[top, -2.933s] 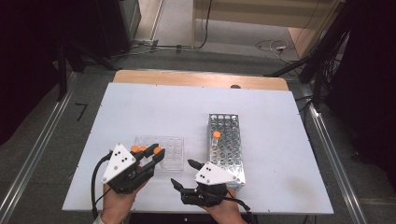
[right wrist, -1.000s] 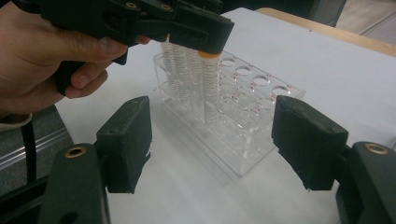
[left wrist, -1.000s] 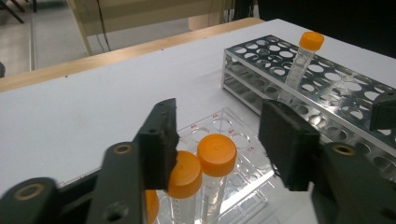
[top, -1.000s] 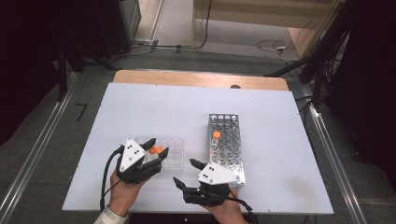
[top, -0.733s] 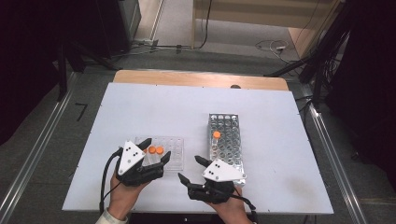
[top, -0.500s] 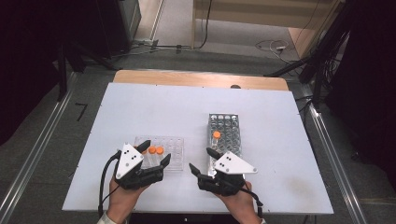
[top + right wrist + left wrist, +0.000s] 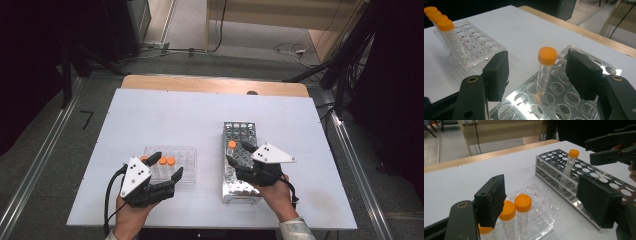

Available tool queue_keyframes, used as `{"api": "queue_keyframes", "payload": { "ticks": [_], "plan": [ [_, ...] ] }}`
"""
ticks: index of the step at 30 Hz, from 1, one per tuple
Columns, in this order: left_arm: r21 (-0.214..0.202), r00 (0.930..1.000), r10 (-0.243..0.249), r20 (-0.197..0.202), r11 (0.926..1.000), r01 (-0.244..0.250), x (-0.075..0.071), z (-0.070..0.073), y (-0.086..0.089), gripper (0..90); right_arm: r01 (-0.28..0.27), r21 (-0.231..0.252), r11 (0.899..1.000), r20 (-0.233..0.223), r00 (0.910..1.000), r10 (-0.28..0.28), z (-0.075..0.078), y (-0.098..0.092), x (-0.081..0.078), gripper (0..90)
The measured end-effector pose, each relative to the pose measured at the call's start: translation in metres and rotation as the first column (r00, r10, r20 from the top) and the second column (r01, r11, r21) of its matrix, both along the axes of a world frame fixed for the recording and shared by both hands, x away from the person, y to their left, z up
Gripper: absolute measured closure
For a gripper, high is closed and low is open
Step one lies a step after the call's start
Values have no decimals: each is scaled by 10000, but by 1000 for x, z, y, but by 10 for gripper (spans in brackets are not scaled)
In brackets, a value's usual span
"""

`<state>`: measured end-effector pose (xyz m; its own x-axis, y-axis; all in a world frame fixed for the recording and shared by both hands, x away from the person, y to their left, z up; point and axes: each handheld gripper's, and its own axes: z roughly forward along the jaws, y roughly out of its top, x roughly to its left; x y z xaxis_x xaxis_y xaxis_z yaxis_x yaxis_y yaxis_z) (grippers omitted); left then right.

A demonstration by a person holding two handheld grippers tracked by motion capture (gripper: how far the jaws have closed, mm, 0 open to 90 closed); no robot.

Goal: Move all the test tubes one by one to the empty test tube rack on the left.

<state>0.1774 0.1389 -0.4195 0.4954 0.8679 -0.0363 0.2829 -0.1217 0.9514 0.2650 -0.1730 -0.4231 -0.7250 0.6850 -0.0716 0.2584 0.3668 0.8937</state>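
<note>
Metal rack [image 7: 240,192]: perforated steel tube rack standing on the white desk [image 7: 170,115]; taken as the landmark for everything below.
Metal rack contents: one clear tube with an orange cap [image 7: 232,145], upright in a hole on the rack's left side, toward its far end; the other holes that can be seen hold nothing.
Clear rack [image 7: 185,160]: transparent plastic tube rack, to the left of the metal rack and apart from it, with bare desk between the two.
Clear rack contents: orange-capped tubes [image 7: 523,203] standing together at its near-left corner; the right gripper view shows four caps in a row, while the left gripper view has one jaw partly covering them.
Right gripper [image 7: 239,162]: over the near half of the metal rack, held in the person's right hand [image 7: 275,197]; jaws spread wide, nothing between them touched.
Tube versus right gripper: in the right gripper view the capped tube [image 7: 546,72] stands just beyond the jaws, in line with the gap between them, and apart from both pads.
Left gripper [image 7: 165,166]: left of the metal rack, at the near-left corner of the clear rack; jaws parted, holding nothing.
Tubes versus left gripper: the capped tubes sit just beside its left jaw, between the two jaws' lines in the left gripper view; whether they touch I cannot tell.
</note>
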Motion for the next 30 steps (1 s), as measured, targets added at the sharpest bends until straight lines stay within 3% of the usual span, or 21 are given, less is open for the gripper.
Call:
{"api": "queue_keyframes", "payload": {
  "ticks": [5,11,14,17,19,23,30],
  "plan": [
    [-7,10000,-37,-26,10000,37,0,-1,0,234,-432,174,9989,-339,9985,438,-6,-6,16,384],
    [-7,10000,-31,-16,10000,31,-1,0,1,235,-462,-148,9988,-408,9981,456,-13,-4,28,400],
    [-18,10000,-29,-30,10000,29,0,-1,1,236,-543,66,9985,-1005,9934,547,-16,-4,35,403],
    [11,10000,-30,-52,10000,30,0,-1,1,236,-484,-35,9988,-1014,9937,478,-18,-3,39,429],
    [28,10000,-36,-67,10000,37,0,-2,1,237,-774,97,9970,-982,9921,780,-20,-3,41,456],
    [18,10000,-35,-69,10000,35,0,-2,1,237,-1049,-149,9944,-719,9920,1036,-23,-1,42,517],
    [0,9999,-34,-98,10000,34,0,-3,1,237,-1122,-327,9931,-1023,9888,1083,-28,1,48,587]
  ]
}}
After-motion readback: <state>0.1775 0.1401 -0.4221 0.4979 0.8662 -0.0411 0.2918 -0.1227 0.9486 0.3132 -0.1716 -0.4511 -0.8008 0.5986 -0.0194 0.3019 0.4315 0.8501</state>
